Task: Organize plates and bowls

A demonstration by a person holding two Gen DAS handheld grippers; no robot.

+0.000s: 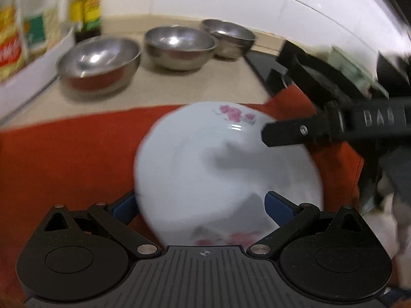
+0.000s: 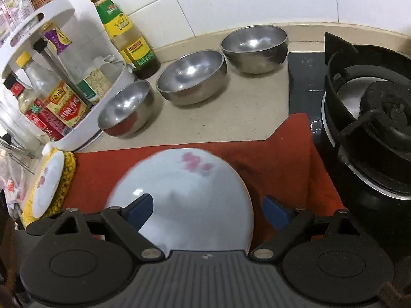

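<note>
So there's a white plate with pink flowers, sitting over a red cloth on the tabletop, and both views are pretty blurry around it. In the left wrist view the left hand-held gripper has its blue pads spread wide, one on each side of the plate's near edge, but whether they actually touch it I can't tell. The right hand-held gripper is spread wide too, left pad over the plate and right pad just off its rim above the cloth, no visible squeeze. Behind the cloth three steel bowls stand in a diagonal row, apart from each other. A white spice rack full of bottles is on the left with an oil bottle beside it, and a gas stove is on the right. Another flowered plate rests on a yellow mat at the left edge.
</note>
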